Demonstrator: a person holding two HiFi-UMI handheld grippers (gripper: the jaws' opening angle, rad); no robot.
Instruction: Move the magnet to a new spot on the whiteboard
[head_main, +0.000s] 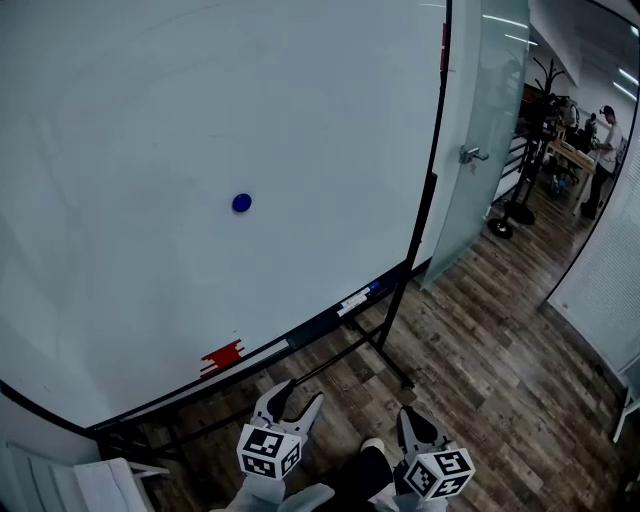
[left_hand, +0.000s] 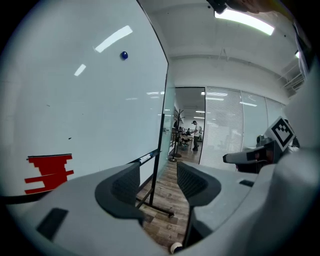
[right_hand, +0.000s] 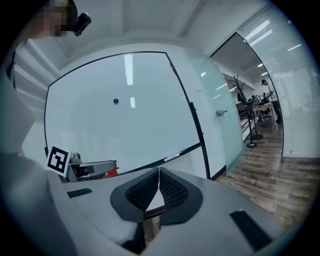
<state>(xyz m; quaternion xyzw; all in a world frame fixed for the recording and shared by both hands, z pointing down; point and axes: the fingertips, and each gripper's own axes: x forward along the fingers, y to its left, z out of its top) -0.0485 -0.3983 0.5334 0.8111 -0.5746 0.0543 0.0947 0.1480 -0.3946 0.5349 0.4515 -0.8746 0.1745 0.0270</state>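
Note:
A small round blue magnet (head_main: 241, 203) sticks to the large whiteboard (head_main: 130, 110), a little right of the middle; it also shows in the left gripper view as the magnet (left_hand: 124, 55) and in the right gripper view as the magnet (right_hand: 116, 101). Both grippers hang low, well below the board's tray and far from the magnet. My left gripper (head_main: 300, 394) is open with nothing between its jaws, seen from its own camera as the left gripper (left_hand: 157, 176). My right gripper (head_main: 413, 420) is shut and empty, its pads meeting at the right gripper (right_hand: 159, 175).
A red eraser (head_main: 222, 356) and a marker (head_main: 355, 300) lie on the board's tray. The stand's black legs (head_main: 385, 352) reach out over the wooden floor. A frosted glass door (head_main: 480, 150) stands to the right. A person (head_main: 605, 150) stands by desks far off.

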